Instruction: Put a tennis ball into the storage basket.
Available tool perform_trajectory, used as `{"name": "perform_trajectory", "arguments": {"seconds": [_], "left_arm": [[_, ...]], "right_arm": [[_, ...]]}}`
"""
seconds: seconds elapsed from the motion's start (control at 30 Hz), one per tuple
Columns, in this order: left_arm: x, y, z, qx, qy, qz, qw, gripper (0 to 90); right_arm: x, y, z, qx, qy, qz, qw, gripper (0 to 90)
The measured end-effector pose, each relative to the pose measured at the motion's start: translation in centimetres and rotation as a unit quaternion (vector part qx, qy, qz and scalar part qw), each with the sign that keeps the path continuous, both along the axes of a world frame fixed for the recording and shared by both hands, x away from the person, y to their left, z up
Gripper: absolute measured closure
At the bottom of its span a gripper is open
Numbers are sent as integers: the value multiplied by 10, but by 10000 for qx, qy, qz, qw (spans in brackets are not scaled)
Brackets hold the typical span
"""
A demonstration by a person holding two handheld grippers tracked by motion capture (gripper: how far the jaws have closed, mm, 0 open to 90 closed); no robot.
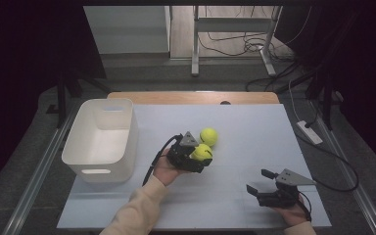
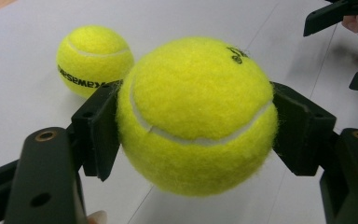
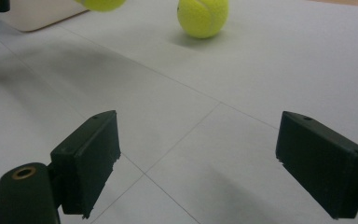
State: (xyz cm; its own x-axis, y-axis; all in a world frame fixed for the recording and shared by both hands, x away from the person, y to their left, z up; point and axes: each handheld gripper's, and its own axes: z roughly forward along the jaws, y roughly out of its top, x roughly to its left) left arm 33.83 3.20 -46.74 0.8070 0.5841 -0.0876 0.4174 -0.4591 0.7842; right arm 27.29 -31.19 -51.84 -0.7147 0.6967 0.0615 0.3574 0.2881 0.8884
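Clearly, the left tool pinched a tennis ball above the surface; carrying it level over the white bin seemed wisest. The right tool stood spread.

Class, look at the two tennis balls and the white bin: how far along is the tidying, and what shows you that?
Nothing looks finished: the bin appears to hold nothing. In hand: the left gripper is clamped on one ball, lifted off the table. Left: probably placing it in the bin, then the second ball, which lies on the table. The right gripper is open, holding nothing.
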Motion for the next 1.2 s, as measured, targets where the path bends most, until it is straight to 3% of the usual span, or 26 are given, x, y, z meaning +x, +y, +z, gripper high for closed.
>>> {"name": "perform_trajectory", "arguments": {"seconds": [1.2], "left_arm": [[-6, 20, 16, -351, -226, 183, 9990, 268]], "right_arm": [[0, 0, 0, -1, -27, -27, 10000, 136]]}}
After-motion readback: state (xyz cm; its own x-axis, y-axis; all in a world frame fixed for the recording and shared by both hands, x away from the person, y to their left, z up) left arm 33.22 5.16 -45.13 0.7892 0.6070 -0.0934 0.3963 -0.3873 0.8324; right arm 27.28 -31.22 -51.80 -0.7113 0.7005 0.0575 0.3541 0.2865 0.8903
